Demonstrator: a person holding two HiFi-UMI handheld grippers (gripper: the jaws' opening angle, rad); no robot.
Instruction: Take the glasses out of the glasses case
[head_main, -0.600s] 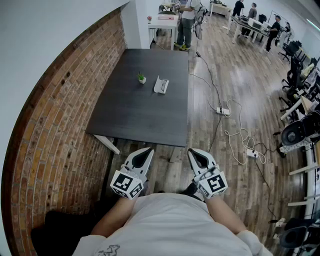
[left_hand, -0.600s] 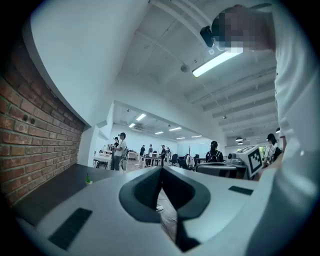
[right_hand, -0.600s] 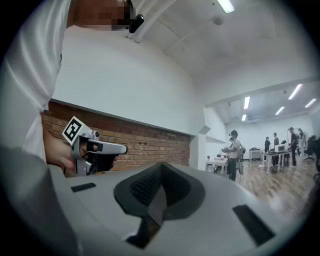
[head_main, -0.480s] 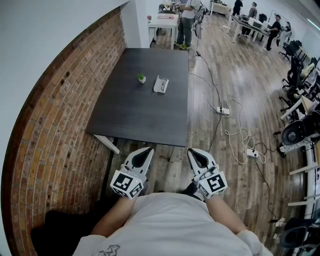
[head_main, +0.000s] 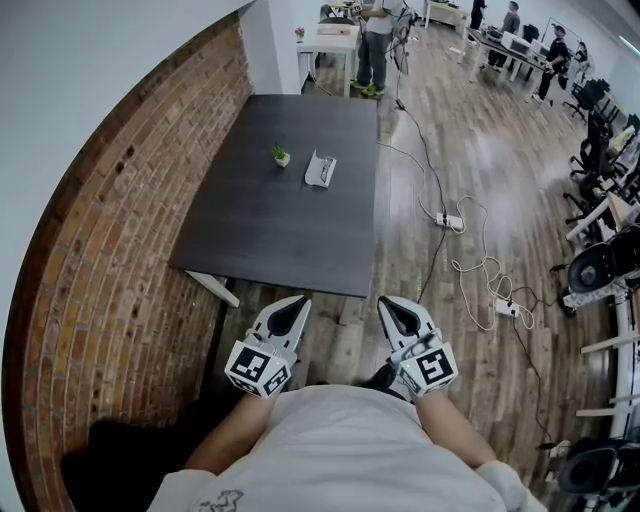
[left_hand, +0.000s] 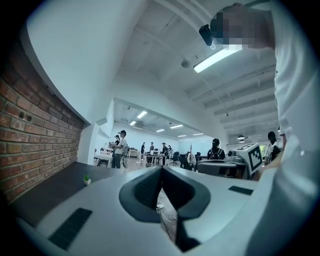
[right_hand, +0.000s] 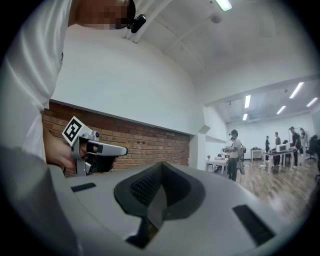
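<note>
A: Where is the glasses case (head_main: 321, 168)?
B: On the dark table (head_main: 280, 230), toward its far end, just right of a small potted plant (head_main: 282, 155) and apart from it. It's white (too small to tell whether the glasses are inside)

A: And the claws?
B: Both are low in front of the person, on the near side of the table's near edge, over the wooden floor (head_main: 470, 200). They point level toward the table, well apart from the case.

A: Is either one holding anything?
B: No. The left claw (head_main: 298, 302) has its jaws pressed together with nothing between them. The right claw (head_main: 384, 303) is pressed together too, and empty.

A: What's around them?
B: A brick wall (head_main: 110, 250) runs along the left of the table, cables (head_main: 470, 262) trail over the floor to the right, and people stand at desks at the far end of the room
</note>
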